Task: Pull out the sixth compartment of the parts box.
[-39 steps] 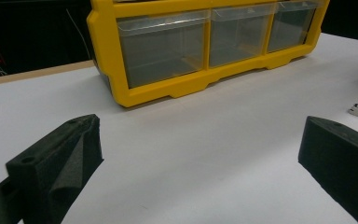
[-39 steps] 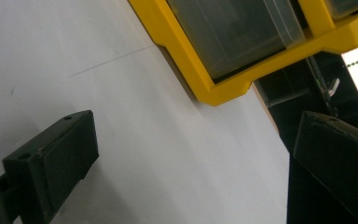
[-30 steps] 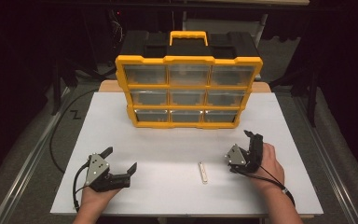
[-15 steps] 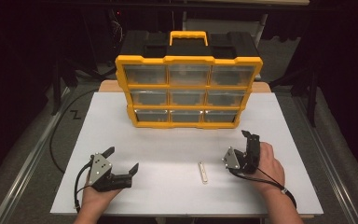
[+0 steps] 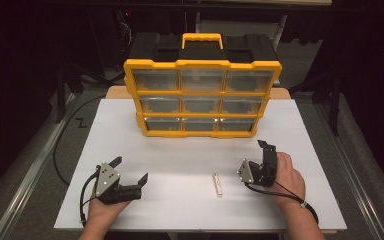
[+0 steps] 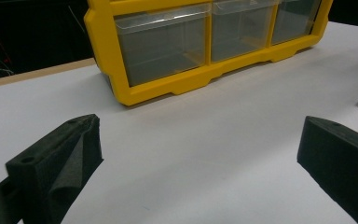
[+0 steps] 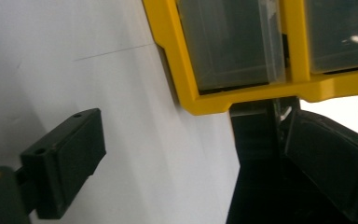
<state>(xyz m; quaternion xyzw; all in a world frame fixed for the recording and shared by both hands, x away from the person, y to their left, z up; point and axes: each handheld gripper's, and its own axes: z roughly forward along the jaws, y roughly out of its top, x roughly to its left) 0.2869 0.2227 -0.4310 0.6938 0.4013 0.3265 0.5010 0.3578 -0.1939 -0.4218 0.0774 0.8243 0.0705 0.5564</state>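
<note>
Two grippers are held low over the near part of the white worktop [image 5: 190, 150], one in each hand. The left gripper [image 5: 131, 175] is kept at the near left with its jaws wide apart and nothing between them, probably in waiting. The right gripper [image 5: 256, 159], at the near right, is turned on its side; its jaws have just been closing a little but are seen well apart and empty. Between the two, nearer to the right one, one small white stick [image 5: 218, 184] is lying flat and untouched, apparently the piece to be picked. Farther off, one yellow organizer [image 5: 202, 97] is stood upright, so its nine clear drawers, three rows of three, are faced toward the person.
</note>
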